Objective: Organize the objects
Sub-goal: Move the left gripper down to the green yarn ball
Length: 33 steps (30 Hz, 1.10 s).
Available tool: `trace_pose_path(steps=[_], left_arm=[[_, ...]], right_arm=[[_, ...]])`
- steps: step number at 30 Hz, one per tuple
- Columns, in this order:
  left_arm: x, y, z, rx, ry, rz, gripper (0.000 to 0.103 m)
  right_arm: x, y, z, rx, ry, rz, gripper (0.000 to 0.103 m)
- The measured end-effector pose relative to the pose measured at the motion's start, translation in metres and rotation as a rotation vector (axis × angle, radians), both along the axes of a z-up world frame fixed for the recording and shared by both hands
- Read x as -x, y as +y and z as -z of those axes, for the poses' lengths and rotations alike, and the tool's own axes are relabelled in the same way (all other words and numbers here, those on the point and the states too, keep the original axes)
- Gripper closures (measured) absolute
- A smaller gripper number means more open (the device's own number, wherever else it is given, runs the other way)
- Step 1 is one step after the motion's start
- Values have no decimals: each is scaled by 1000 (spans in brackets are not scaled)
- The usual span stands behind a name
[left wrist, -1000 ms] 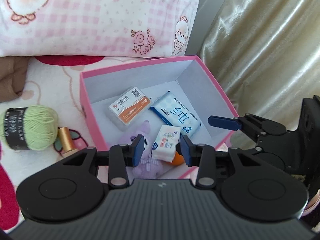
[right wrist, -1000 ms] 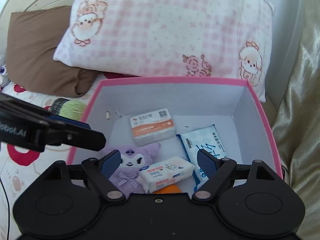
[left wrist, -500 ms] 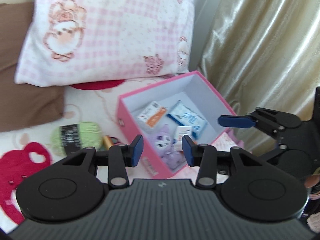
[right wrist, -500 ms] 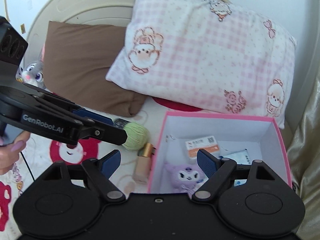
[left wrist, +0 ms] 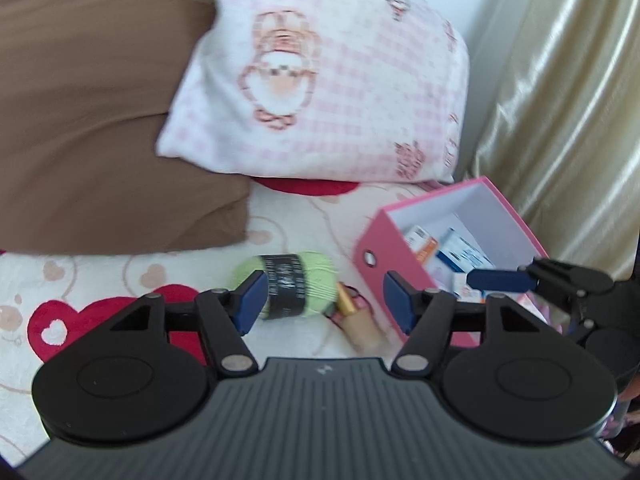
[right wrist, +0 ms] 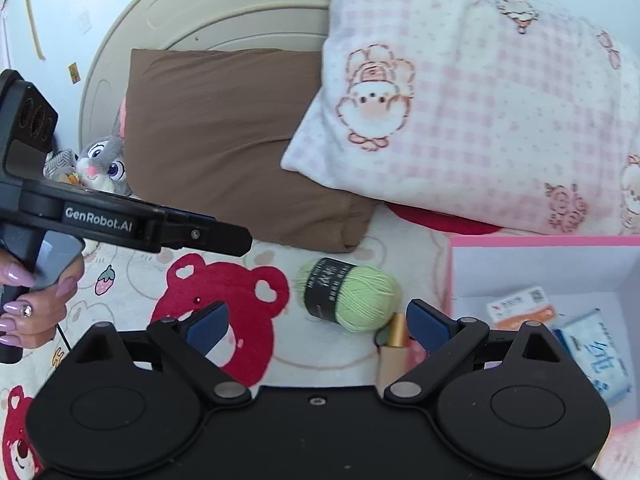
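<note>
A green yarn ball [left wrist: 296,286] [right wrist: 352,294] with a black label lies on the bedcover. Beside it lies a beige bottle [left wrist: 356,320] [right wrist: 394,344] with a gold cap. To their right stands the pink box [left wrist: 384,248] [right wrist: 540,242], holding an orange-white pack [right wrist: 520,308] and a blue-white tissue pack [right wrist: 596,356]. My left gripper [left wrist: 323,303] hovers short of the yarn, its jaws opening with nothing between the pads. My right gripper [right wrist: 317,323] is also opening and empty, short of the yarn and bottle. One right finger [left wrist: 496,280] reaches over the box.
A pink checked pillow [right wrist: 480,120] and a brown pillow [right wrist: 224,140] lie against the headboard [right wrist: 220,8]. A grey bunny plush [right wrist: 104,164] sits at far left. A gold curtain [left wrist: 560,100] hangs right of the box. A hand [right wrist: 32,308] holds the left gripper's handle.
Both grippers pulled back from over the box and swung left, so the box sits at the right edge and the yarn is central. Both pairs of jaws stand wider.
</note>
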State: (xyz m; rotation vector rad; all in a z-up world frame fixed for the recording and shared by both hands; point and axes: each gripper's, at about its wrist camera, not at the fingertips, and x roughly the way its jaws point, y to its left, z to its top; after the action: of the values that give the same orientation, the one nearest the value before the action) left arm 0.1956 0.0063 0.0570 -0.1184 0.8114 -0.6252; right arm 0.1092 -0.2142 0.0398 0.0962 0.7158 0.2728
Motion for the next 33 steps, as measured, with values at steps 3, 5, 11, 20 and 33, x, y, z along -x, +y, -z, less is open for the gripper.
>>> trace_pose_path(steps=[3,5,11,20,33], left_arm=[[-14,19,22,42,19,-12,35],[-22,27,35,13,24,-19,35],[-43,54,68,17,65,-31,32],[-79,46,116,114,120,-19,32],[-103,-4,146,289,236,58,33]], right_arm=[[-16,17,16,13,-22,-6,6],[-29,28,28,35,-35,0,6],[-63,46,57,67,-93,29,6],[-89,45,106,207,-119,154,6],[-102,27,130,96,30,125,12]])
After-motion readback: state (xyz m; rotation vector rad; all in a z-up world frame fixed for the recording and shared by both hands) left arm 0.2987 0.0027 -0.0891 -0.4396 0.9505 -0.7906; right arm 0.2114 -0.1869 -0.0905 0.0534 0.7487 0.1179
